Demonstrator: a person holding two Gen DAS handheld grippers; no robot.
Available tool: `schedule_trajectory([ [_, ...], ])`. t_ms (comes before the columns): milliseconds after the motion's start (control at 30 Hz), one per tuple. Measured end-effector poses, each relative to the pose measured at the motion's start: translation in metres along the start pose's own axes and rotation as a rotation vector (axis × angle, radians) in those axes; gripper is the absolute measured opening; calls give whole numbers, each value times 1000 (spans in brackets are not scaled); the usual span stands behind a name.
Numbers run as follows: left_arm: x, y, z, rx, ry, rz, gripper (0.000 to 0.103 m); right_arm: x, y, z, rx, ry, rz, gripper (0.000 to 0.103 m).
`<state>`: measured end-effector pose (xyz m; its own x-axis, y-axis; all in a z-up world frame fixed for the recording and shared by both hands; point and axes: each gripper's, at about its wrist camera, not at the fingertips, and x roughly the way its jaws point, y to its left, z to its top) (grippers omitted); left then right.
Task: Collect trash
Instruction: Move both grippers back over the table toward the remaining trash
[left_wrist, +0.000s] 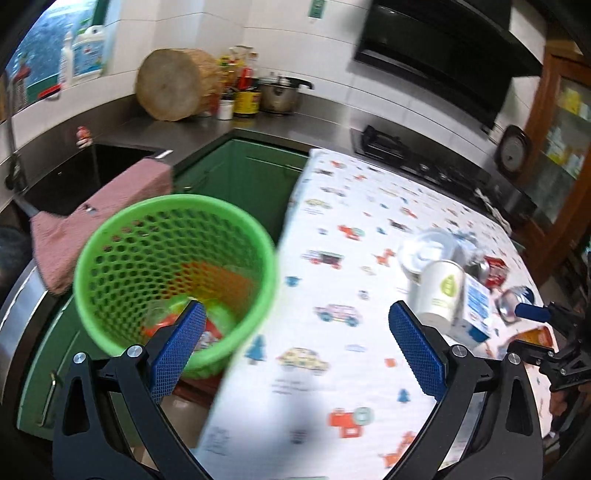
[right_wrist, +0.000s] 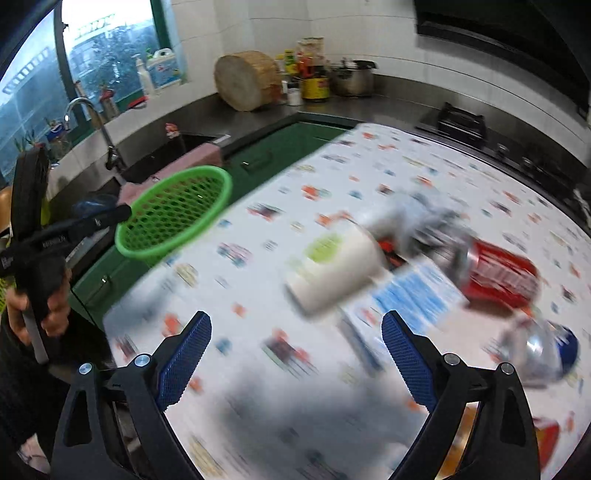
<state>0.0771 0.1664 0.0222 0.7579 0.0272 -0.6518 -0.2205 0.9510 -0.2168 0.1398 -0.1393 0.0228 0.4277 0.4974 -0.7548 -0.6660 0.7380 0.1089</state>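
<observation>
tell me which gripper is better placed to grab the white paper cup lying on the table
Right. The right gripper is open and empty, facing the white paper cup; the left gripper points toward the green mesh basket.

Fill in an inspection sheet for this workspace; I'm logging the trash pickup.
Surface: table under a vehicle-print cloth.
Job's things: green basket beside the table edge, some trash inside; paper cup, red can, blue-white carton and plastic bottle lying on the cloth.
Clutter: pink towel over the sink edge.
Grippers: left gripper and right gripper open, empty.
Cables: nothing seen.
Surroundings: steel counter, chopping block, pot.
</observation>
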Motion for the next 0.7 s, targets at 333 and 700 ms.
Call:
schedule_trajectory([
  [333, 11, -75, -6, 114, 43, -92, 98, -46, -70, -45, -68, 82, -55, 91],
  [700, 33, -141, -12, 216, 105, -177, 98, -31, -109, -67, -261, 226, -57, 91],
])
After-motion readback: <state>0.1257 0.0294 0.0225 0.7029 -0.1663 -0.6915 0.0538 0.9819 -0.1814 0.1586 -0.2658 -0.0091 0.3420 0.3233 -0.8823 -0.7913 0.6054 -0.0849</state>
